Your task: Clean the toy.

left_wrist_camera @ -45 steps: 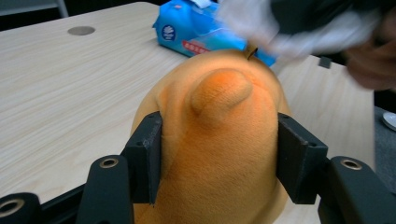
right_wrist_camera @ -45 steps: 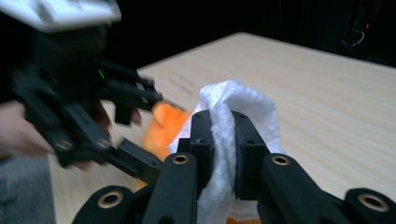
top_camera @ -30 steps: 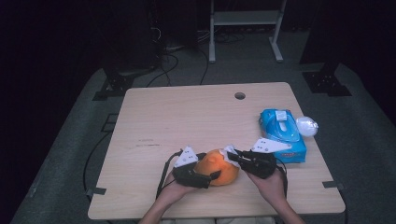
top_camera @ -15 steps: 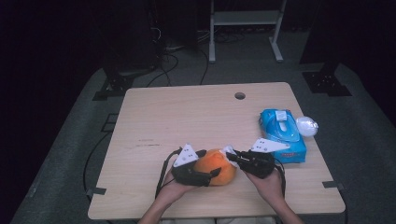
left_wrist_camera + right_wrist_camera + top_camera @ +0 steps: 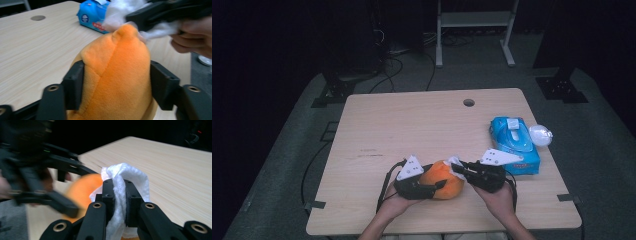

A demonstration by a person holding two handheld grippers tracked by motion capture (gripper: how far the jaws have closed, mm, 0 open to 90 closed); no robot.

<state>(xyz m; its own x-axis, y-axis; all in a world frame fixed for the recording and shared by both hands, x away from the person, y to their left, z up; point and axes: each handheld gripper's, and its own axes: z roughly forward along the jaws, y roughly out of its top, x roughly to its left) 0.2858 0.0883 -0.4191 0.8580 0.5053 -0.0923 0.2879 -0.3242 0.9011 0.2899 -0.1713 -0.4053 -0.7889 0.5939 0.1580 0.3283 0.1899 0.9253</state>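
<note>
Left gripper [image 5: 115,82] has just been closing its black jaws on my soft, rounded orange plush toy [image 5: 443,180]. Right gripper [image 5: 119,195], touching the plush's top, pinches a crumpled white wipe [image 5: 122,180].

A light wooden table [image 5: 412,125] stands on grey floor [image 5: 287,165]. It has a round cable hole [image 5: 469,102] near its far edge. A blue pack of wipes [image 5: 513,142] lies near the table's right edge, with a small white ball [image 5: 540,134] just beside it. An orange plush toy [image 5: 444,180] sits near the front edge.
</note>
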